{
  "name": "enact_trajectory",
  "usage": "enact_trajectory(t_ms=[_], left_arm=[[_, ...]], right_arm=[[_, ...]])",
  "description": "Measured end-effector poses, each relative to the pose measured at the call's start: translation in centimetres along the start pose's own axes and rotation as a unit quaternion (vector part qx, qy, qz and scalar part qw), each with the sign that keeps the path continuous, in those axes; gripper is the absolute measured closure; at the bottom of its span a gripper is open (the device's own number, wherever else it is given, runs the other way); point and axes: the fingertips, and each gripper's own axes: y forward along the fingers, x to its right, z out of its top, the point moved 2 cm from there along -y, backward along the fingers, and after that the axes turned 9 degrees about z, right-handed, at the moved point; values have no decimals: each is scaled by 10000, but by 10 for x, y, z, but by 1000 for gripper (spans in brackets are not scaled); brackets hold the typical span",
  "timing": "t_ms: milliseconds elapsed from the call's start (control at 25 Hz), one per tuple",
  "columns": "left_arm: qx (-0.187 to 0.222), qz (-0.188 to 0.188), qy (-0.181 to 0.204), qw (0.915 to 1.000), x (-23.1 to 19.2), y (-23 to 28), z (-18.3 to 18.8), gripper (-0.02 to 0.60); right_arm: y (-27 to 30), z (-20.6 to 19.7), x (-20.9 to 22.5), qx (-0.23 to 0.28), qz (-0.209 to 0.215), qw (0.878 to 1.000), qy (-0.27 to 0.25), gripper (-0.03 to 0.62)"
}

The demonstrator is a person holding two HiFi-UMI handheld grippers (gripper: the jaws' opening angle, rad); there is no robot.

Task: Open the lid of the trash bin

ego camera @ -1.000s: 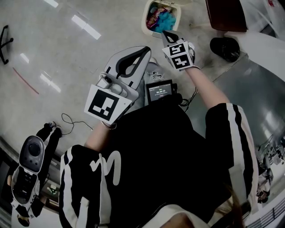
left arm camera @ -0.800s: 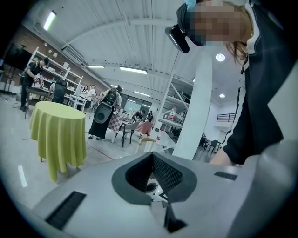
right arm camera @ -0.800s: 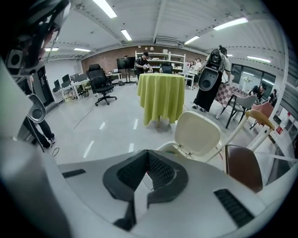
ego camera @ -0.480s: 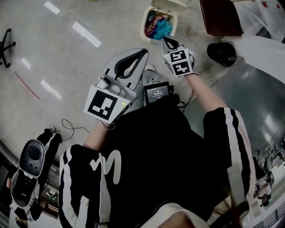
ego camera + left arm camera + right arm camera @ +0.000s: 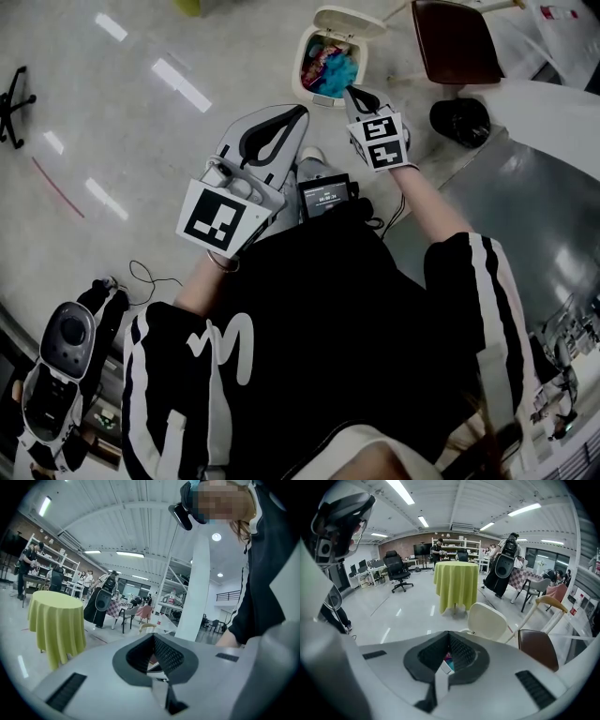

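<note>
The trash bin (image 5: 317,96) stands on the floor (image 5: 141,141), at the top of the head view, out in front of me. Its lid (image 5: 349,21) is up and leans back on the far side. I can see right into the bin. It holds blue and pink rubbish (image 5: 328,66). In the right gripper view the pale lid (image 5: 492,620) stands just past the claw.

The right claw (image 5: 352,92) points at the bin, with its tip just beside the near rim. I cannot tell if it touches. Its two jaws are closed tip to tip (image 5: 447,633) and hold nothing. The left claw (image 5: 298,112) is lower and more to the left, a bit apart from the bin. Its jaws are closed too (image 5: 152,637), with nothing in them.

Right of the bin is one chair (image 5: 457,42) with a brown seat. It sits close to the bin but not in front of it. Below the chair is one black round thing (image 5: 459,122) on the floor. Between my two arms is one small screen (image 5: 326,195).

Farther off stands one round table (image 5: 457,585) with a yellow-green cloth, and one black office chair (image 5: 397,571). A few people are at the back of the room. One thin cable (image 5: 155,272) lies on the floor at the left.

So I count one bin, one lid, two claws and one brown chair.
</note>
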Motion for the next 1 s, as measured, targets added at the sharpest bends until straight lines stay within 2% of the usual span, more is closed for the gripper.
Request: enact_trajectory(t_ms=[440, 1000], left_arm=[[50, -45, 91, 9999, -10, 4, 6, 574], [227, -100, 317, 9992, 8, -1, 18, 574]], right_arm=[[-14, 28, 3, 395, -85, 9991, 100, 591], [-60, 52, -6, 1040, -217, 9942, 159, 591]])
